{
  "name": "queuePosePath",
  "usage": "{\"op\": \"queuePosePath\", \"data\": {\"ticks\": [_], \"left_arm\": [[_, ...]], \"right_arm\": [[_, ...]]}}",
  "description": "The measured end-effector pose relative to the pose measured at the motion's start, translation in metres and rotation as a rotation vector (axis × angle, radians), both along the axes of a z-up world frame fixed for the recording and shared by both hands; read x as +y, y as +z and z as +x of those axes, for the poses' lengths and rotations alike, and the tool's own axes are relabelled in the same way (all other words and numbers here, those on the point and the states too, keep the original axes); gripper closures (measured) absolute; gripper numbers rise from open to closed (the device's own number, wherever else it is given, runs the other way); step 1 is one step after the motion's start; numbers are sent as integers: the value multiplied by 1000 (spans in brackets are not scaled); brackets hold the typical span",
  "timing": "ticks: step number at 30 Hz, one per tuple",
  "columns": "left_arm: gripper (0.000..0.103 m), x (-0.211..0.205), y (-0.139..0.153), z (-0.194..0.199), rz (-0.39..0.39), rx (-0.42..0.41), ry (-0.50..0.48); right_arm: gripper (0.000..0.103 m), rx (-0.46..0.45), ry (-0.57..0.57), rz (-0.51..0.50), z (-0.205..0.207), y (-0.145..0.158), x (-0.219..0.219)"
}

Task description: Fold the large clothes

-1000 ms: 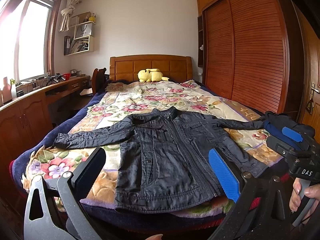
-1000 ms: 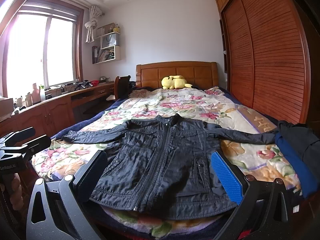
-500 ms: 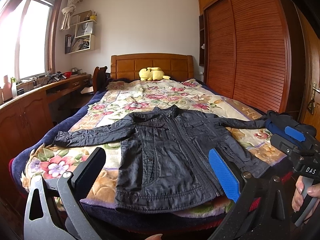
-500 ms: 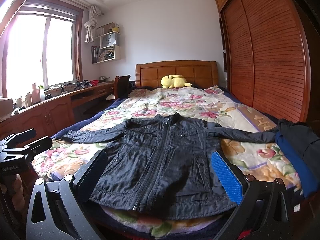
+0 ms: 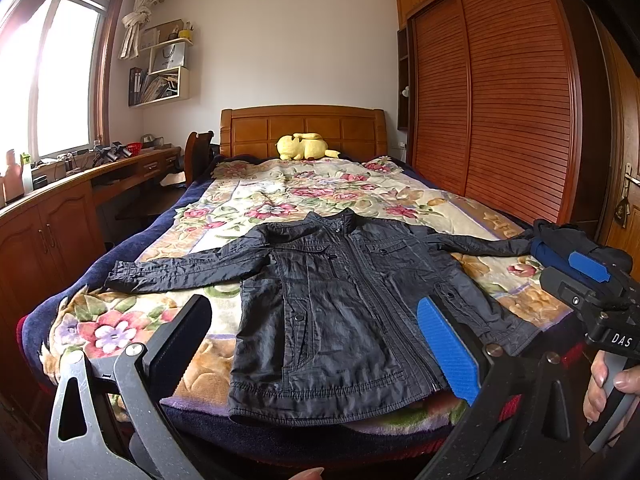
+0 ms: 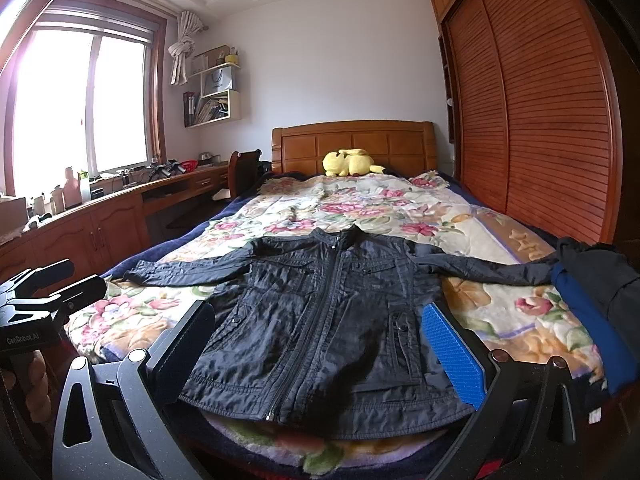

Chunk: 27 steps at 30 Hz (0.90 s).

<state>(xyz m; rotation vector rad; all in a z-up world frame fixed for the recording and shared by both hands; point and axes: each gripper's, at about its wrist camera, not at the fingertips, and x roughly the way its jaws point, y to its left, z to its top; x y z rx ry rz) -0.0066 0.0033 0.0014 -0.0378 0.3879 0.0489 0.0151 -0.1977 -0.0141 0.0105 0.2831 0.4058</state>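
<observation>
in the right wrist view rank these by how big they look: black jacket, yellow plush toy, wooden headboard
1. black jacket, by far the largest
2. wooden headboard
3. yellow plush toy, smallest

The jacket lies nearest the camera, which inflates its apparent size.

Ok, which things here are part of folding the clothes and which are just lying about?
Part of the job:
jacket, spread flat on the bed
left gripper, open
right gripper, open

Just lying about:
yellow plush toy
blue and black clothes pile
floral blanket
desk clutter
</observation>
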Motion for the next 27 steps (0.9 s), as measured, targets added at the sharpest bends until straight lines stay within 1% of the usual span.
{"op": "queuePosePath", "data": {"ticks": [6,13,17,22,27], "left_arm": [[0,0,-9,6,-4,20,6],[0,13,-25,17,-11,46,26],[0,26,-38,27,-10,62,46],[0,46,-61,49,-28,109,75],[0,66,-79,67,-17,136,111]], "right_arm": [[0,12,3,-4,5,-3,1],[0,33,21,-18,17,-7,8],[0,45,44,-32,33,-14,17],[0,85,72,-61,64,-28,33],[0,90,102,-88,89,-29,49]]}}
